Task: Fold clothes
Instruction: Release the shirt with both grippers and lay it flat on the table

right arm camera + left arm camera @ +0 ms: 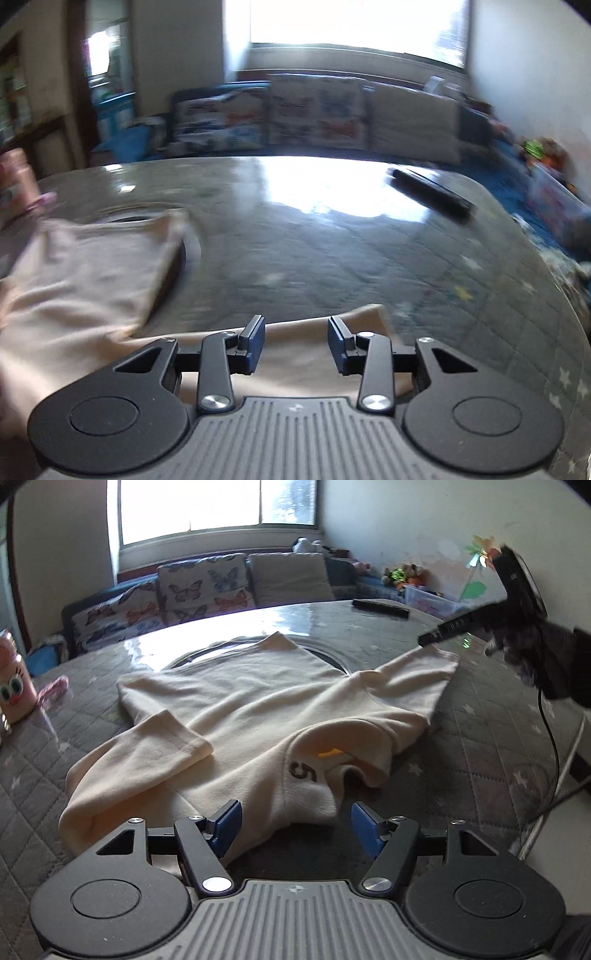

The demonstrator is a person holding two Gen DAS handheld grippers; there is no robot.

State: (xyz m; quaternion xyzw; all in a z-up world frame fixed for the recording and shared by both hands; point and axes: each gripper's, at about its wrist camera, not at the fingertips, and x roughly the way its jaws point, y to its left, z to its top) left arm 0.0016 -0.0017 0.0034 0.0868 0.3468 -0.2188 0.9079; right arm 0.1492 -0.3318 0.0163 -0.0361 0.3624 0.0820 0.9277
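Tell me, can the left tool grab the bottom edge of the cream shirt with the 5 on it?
Probably yes. The left tool is open, and the cream shirt's near edge lies right between its blue pads on the grey quilted table cover. Nothing blocks the way.

Your left wrist camera sat low at the near table (480, 738) edge, close behind the shirt (258, 709), facing across it toward the window (218, 506) and sofa (207, 587). Your right wrist camera looked the same way from above the shirt's (92, 266) right sleeve, its picture blurred. Both views shared the shirt, tabletop (332, 236), black bar (381, 608) (430, 194), sofa (314, 114) and window (354, 22).
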